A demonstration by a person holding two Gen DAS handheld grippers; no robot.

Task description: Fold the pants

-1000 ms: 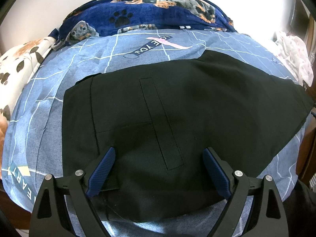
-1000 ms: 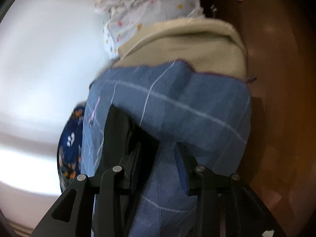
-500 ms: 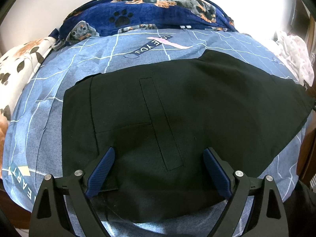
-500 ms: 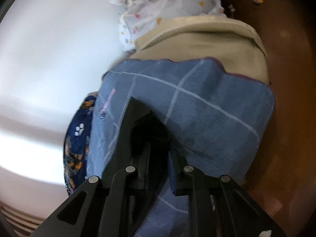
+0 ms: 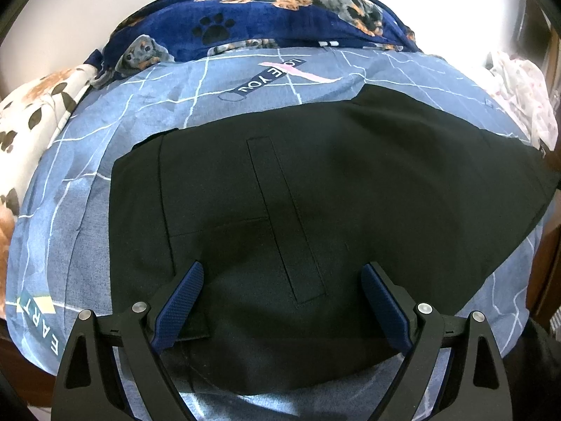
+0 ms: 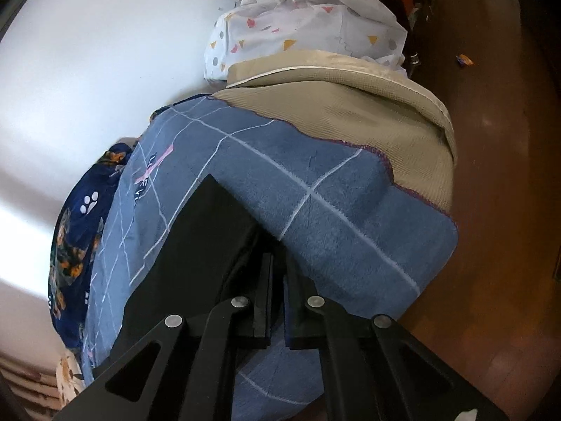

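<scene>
Black pants [image 5: 315, 193] lie flat across a blue checked bedsheet [image 5: 87, 210], waistband to the left, legs running off to the right. My left gripper [image 5: 284, 280] hovers over the near part of the pants by the long pocket seam, wide open, its blue pads [image 5: 182, 298] apart with nothing pinched. In the right wrist view the leg end of the pants [image 6: 207, 231] reaches my right gripper [image 6: 278, 258]. Its fingers are shut together on the hem's corner, lifted a little off the sheet [image 6: 350, 217].
A navy dog-print blanket [image 5: 263, 17] lies along the far side, a white paw-print cloth [image 5: 31, 115] at the left. Past the sheet's end are a beige mattress [image 6: 368, 105], a white dotted cloth [image 6: 298, 24] and a brown wooden floor [image 6: 501, 175].
The right gripper's fingers closed from apart to together on the pants' hem, and it rolled and rose slightly. The left gripper and the rest of the pants stayed still.
</scene>
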